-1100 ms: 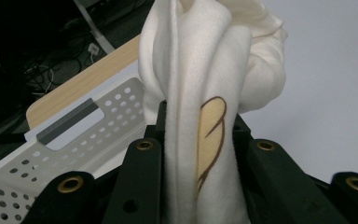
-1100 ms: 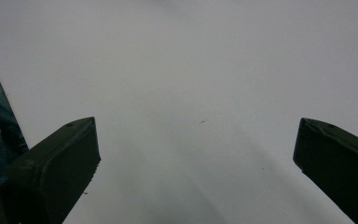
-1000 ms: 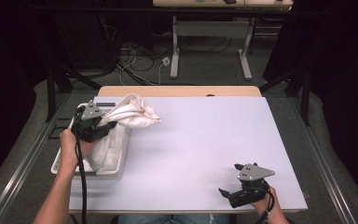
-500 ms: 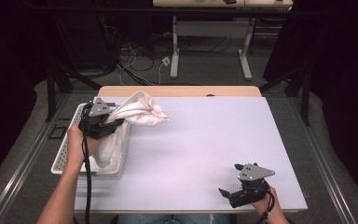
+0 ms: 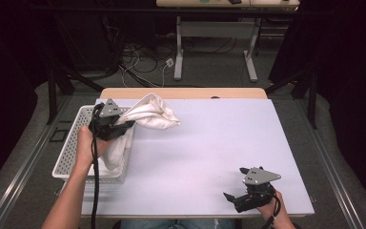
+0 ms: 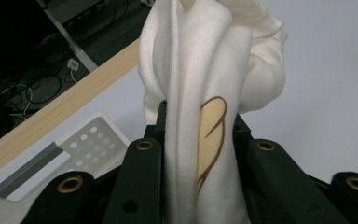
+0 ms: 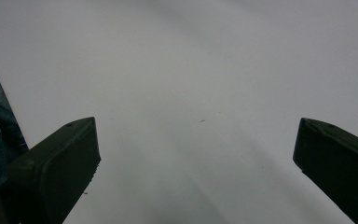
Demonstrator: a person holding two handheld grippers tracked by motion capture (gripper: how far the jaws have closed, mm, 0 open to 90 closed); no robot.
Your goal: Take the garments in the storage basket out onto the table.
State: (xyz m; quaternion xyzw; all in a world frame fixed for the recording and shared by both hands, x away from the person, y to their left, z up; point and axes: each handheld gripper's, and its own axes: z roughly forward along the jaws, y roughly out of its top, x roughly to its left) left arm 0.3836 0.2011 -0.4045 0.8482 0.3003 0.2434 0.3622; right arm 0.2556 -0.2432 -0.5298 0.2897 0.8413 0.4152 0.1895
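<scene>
The left tool is clamped on a bunched fold of the cream cloth; the cloth is lifted half out of the white perforated basket, its free end over the surface, its tail trailing down inside the basket wall. Risk: the tail may drag on the basket rim and tip or shift the basket; a thick, loose bunch may creep out of the jaws. The right tool rests near the front edge, jaws wide apart, holding nothing.
</scene>
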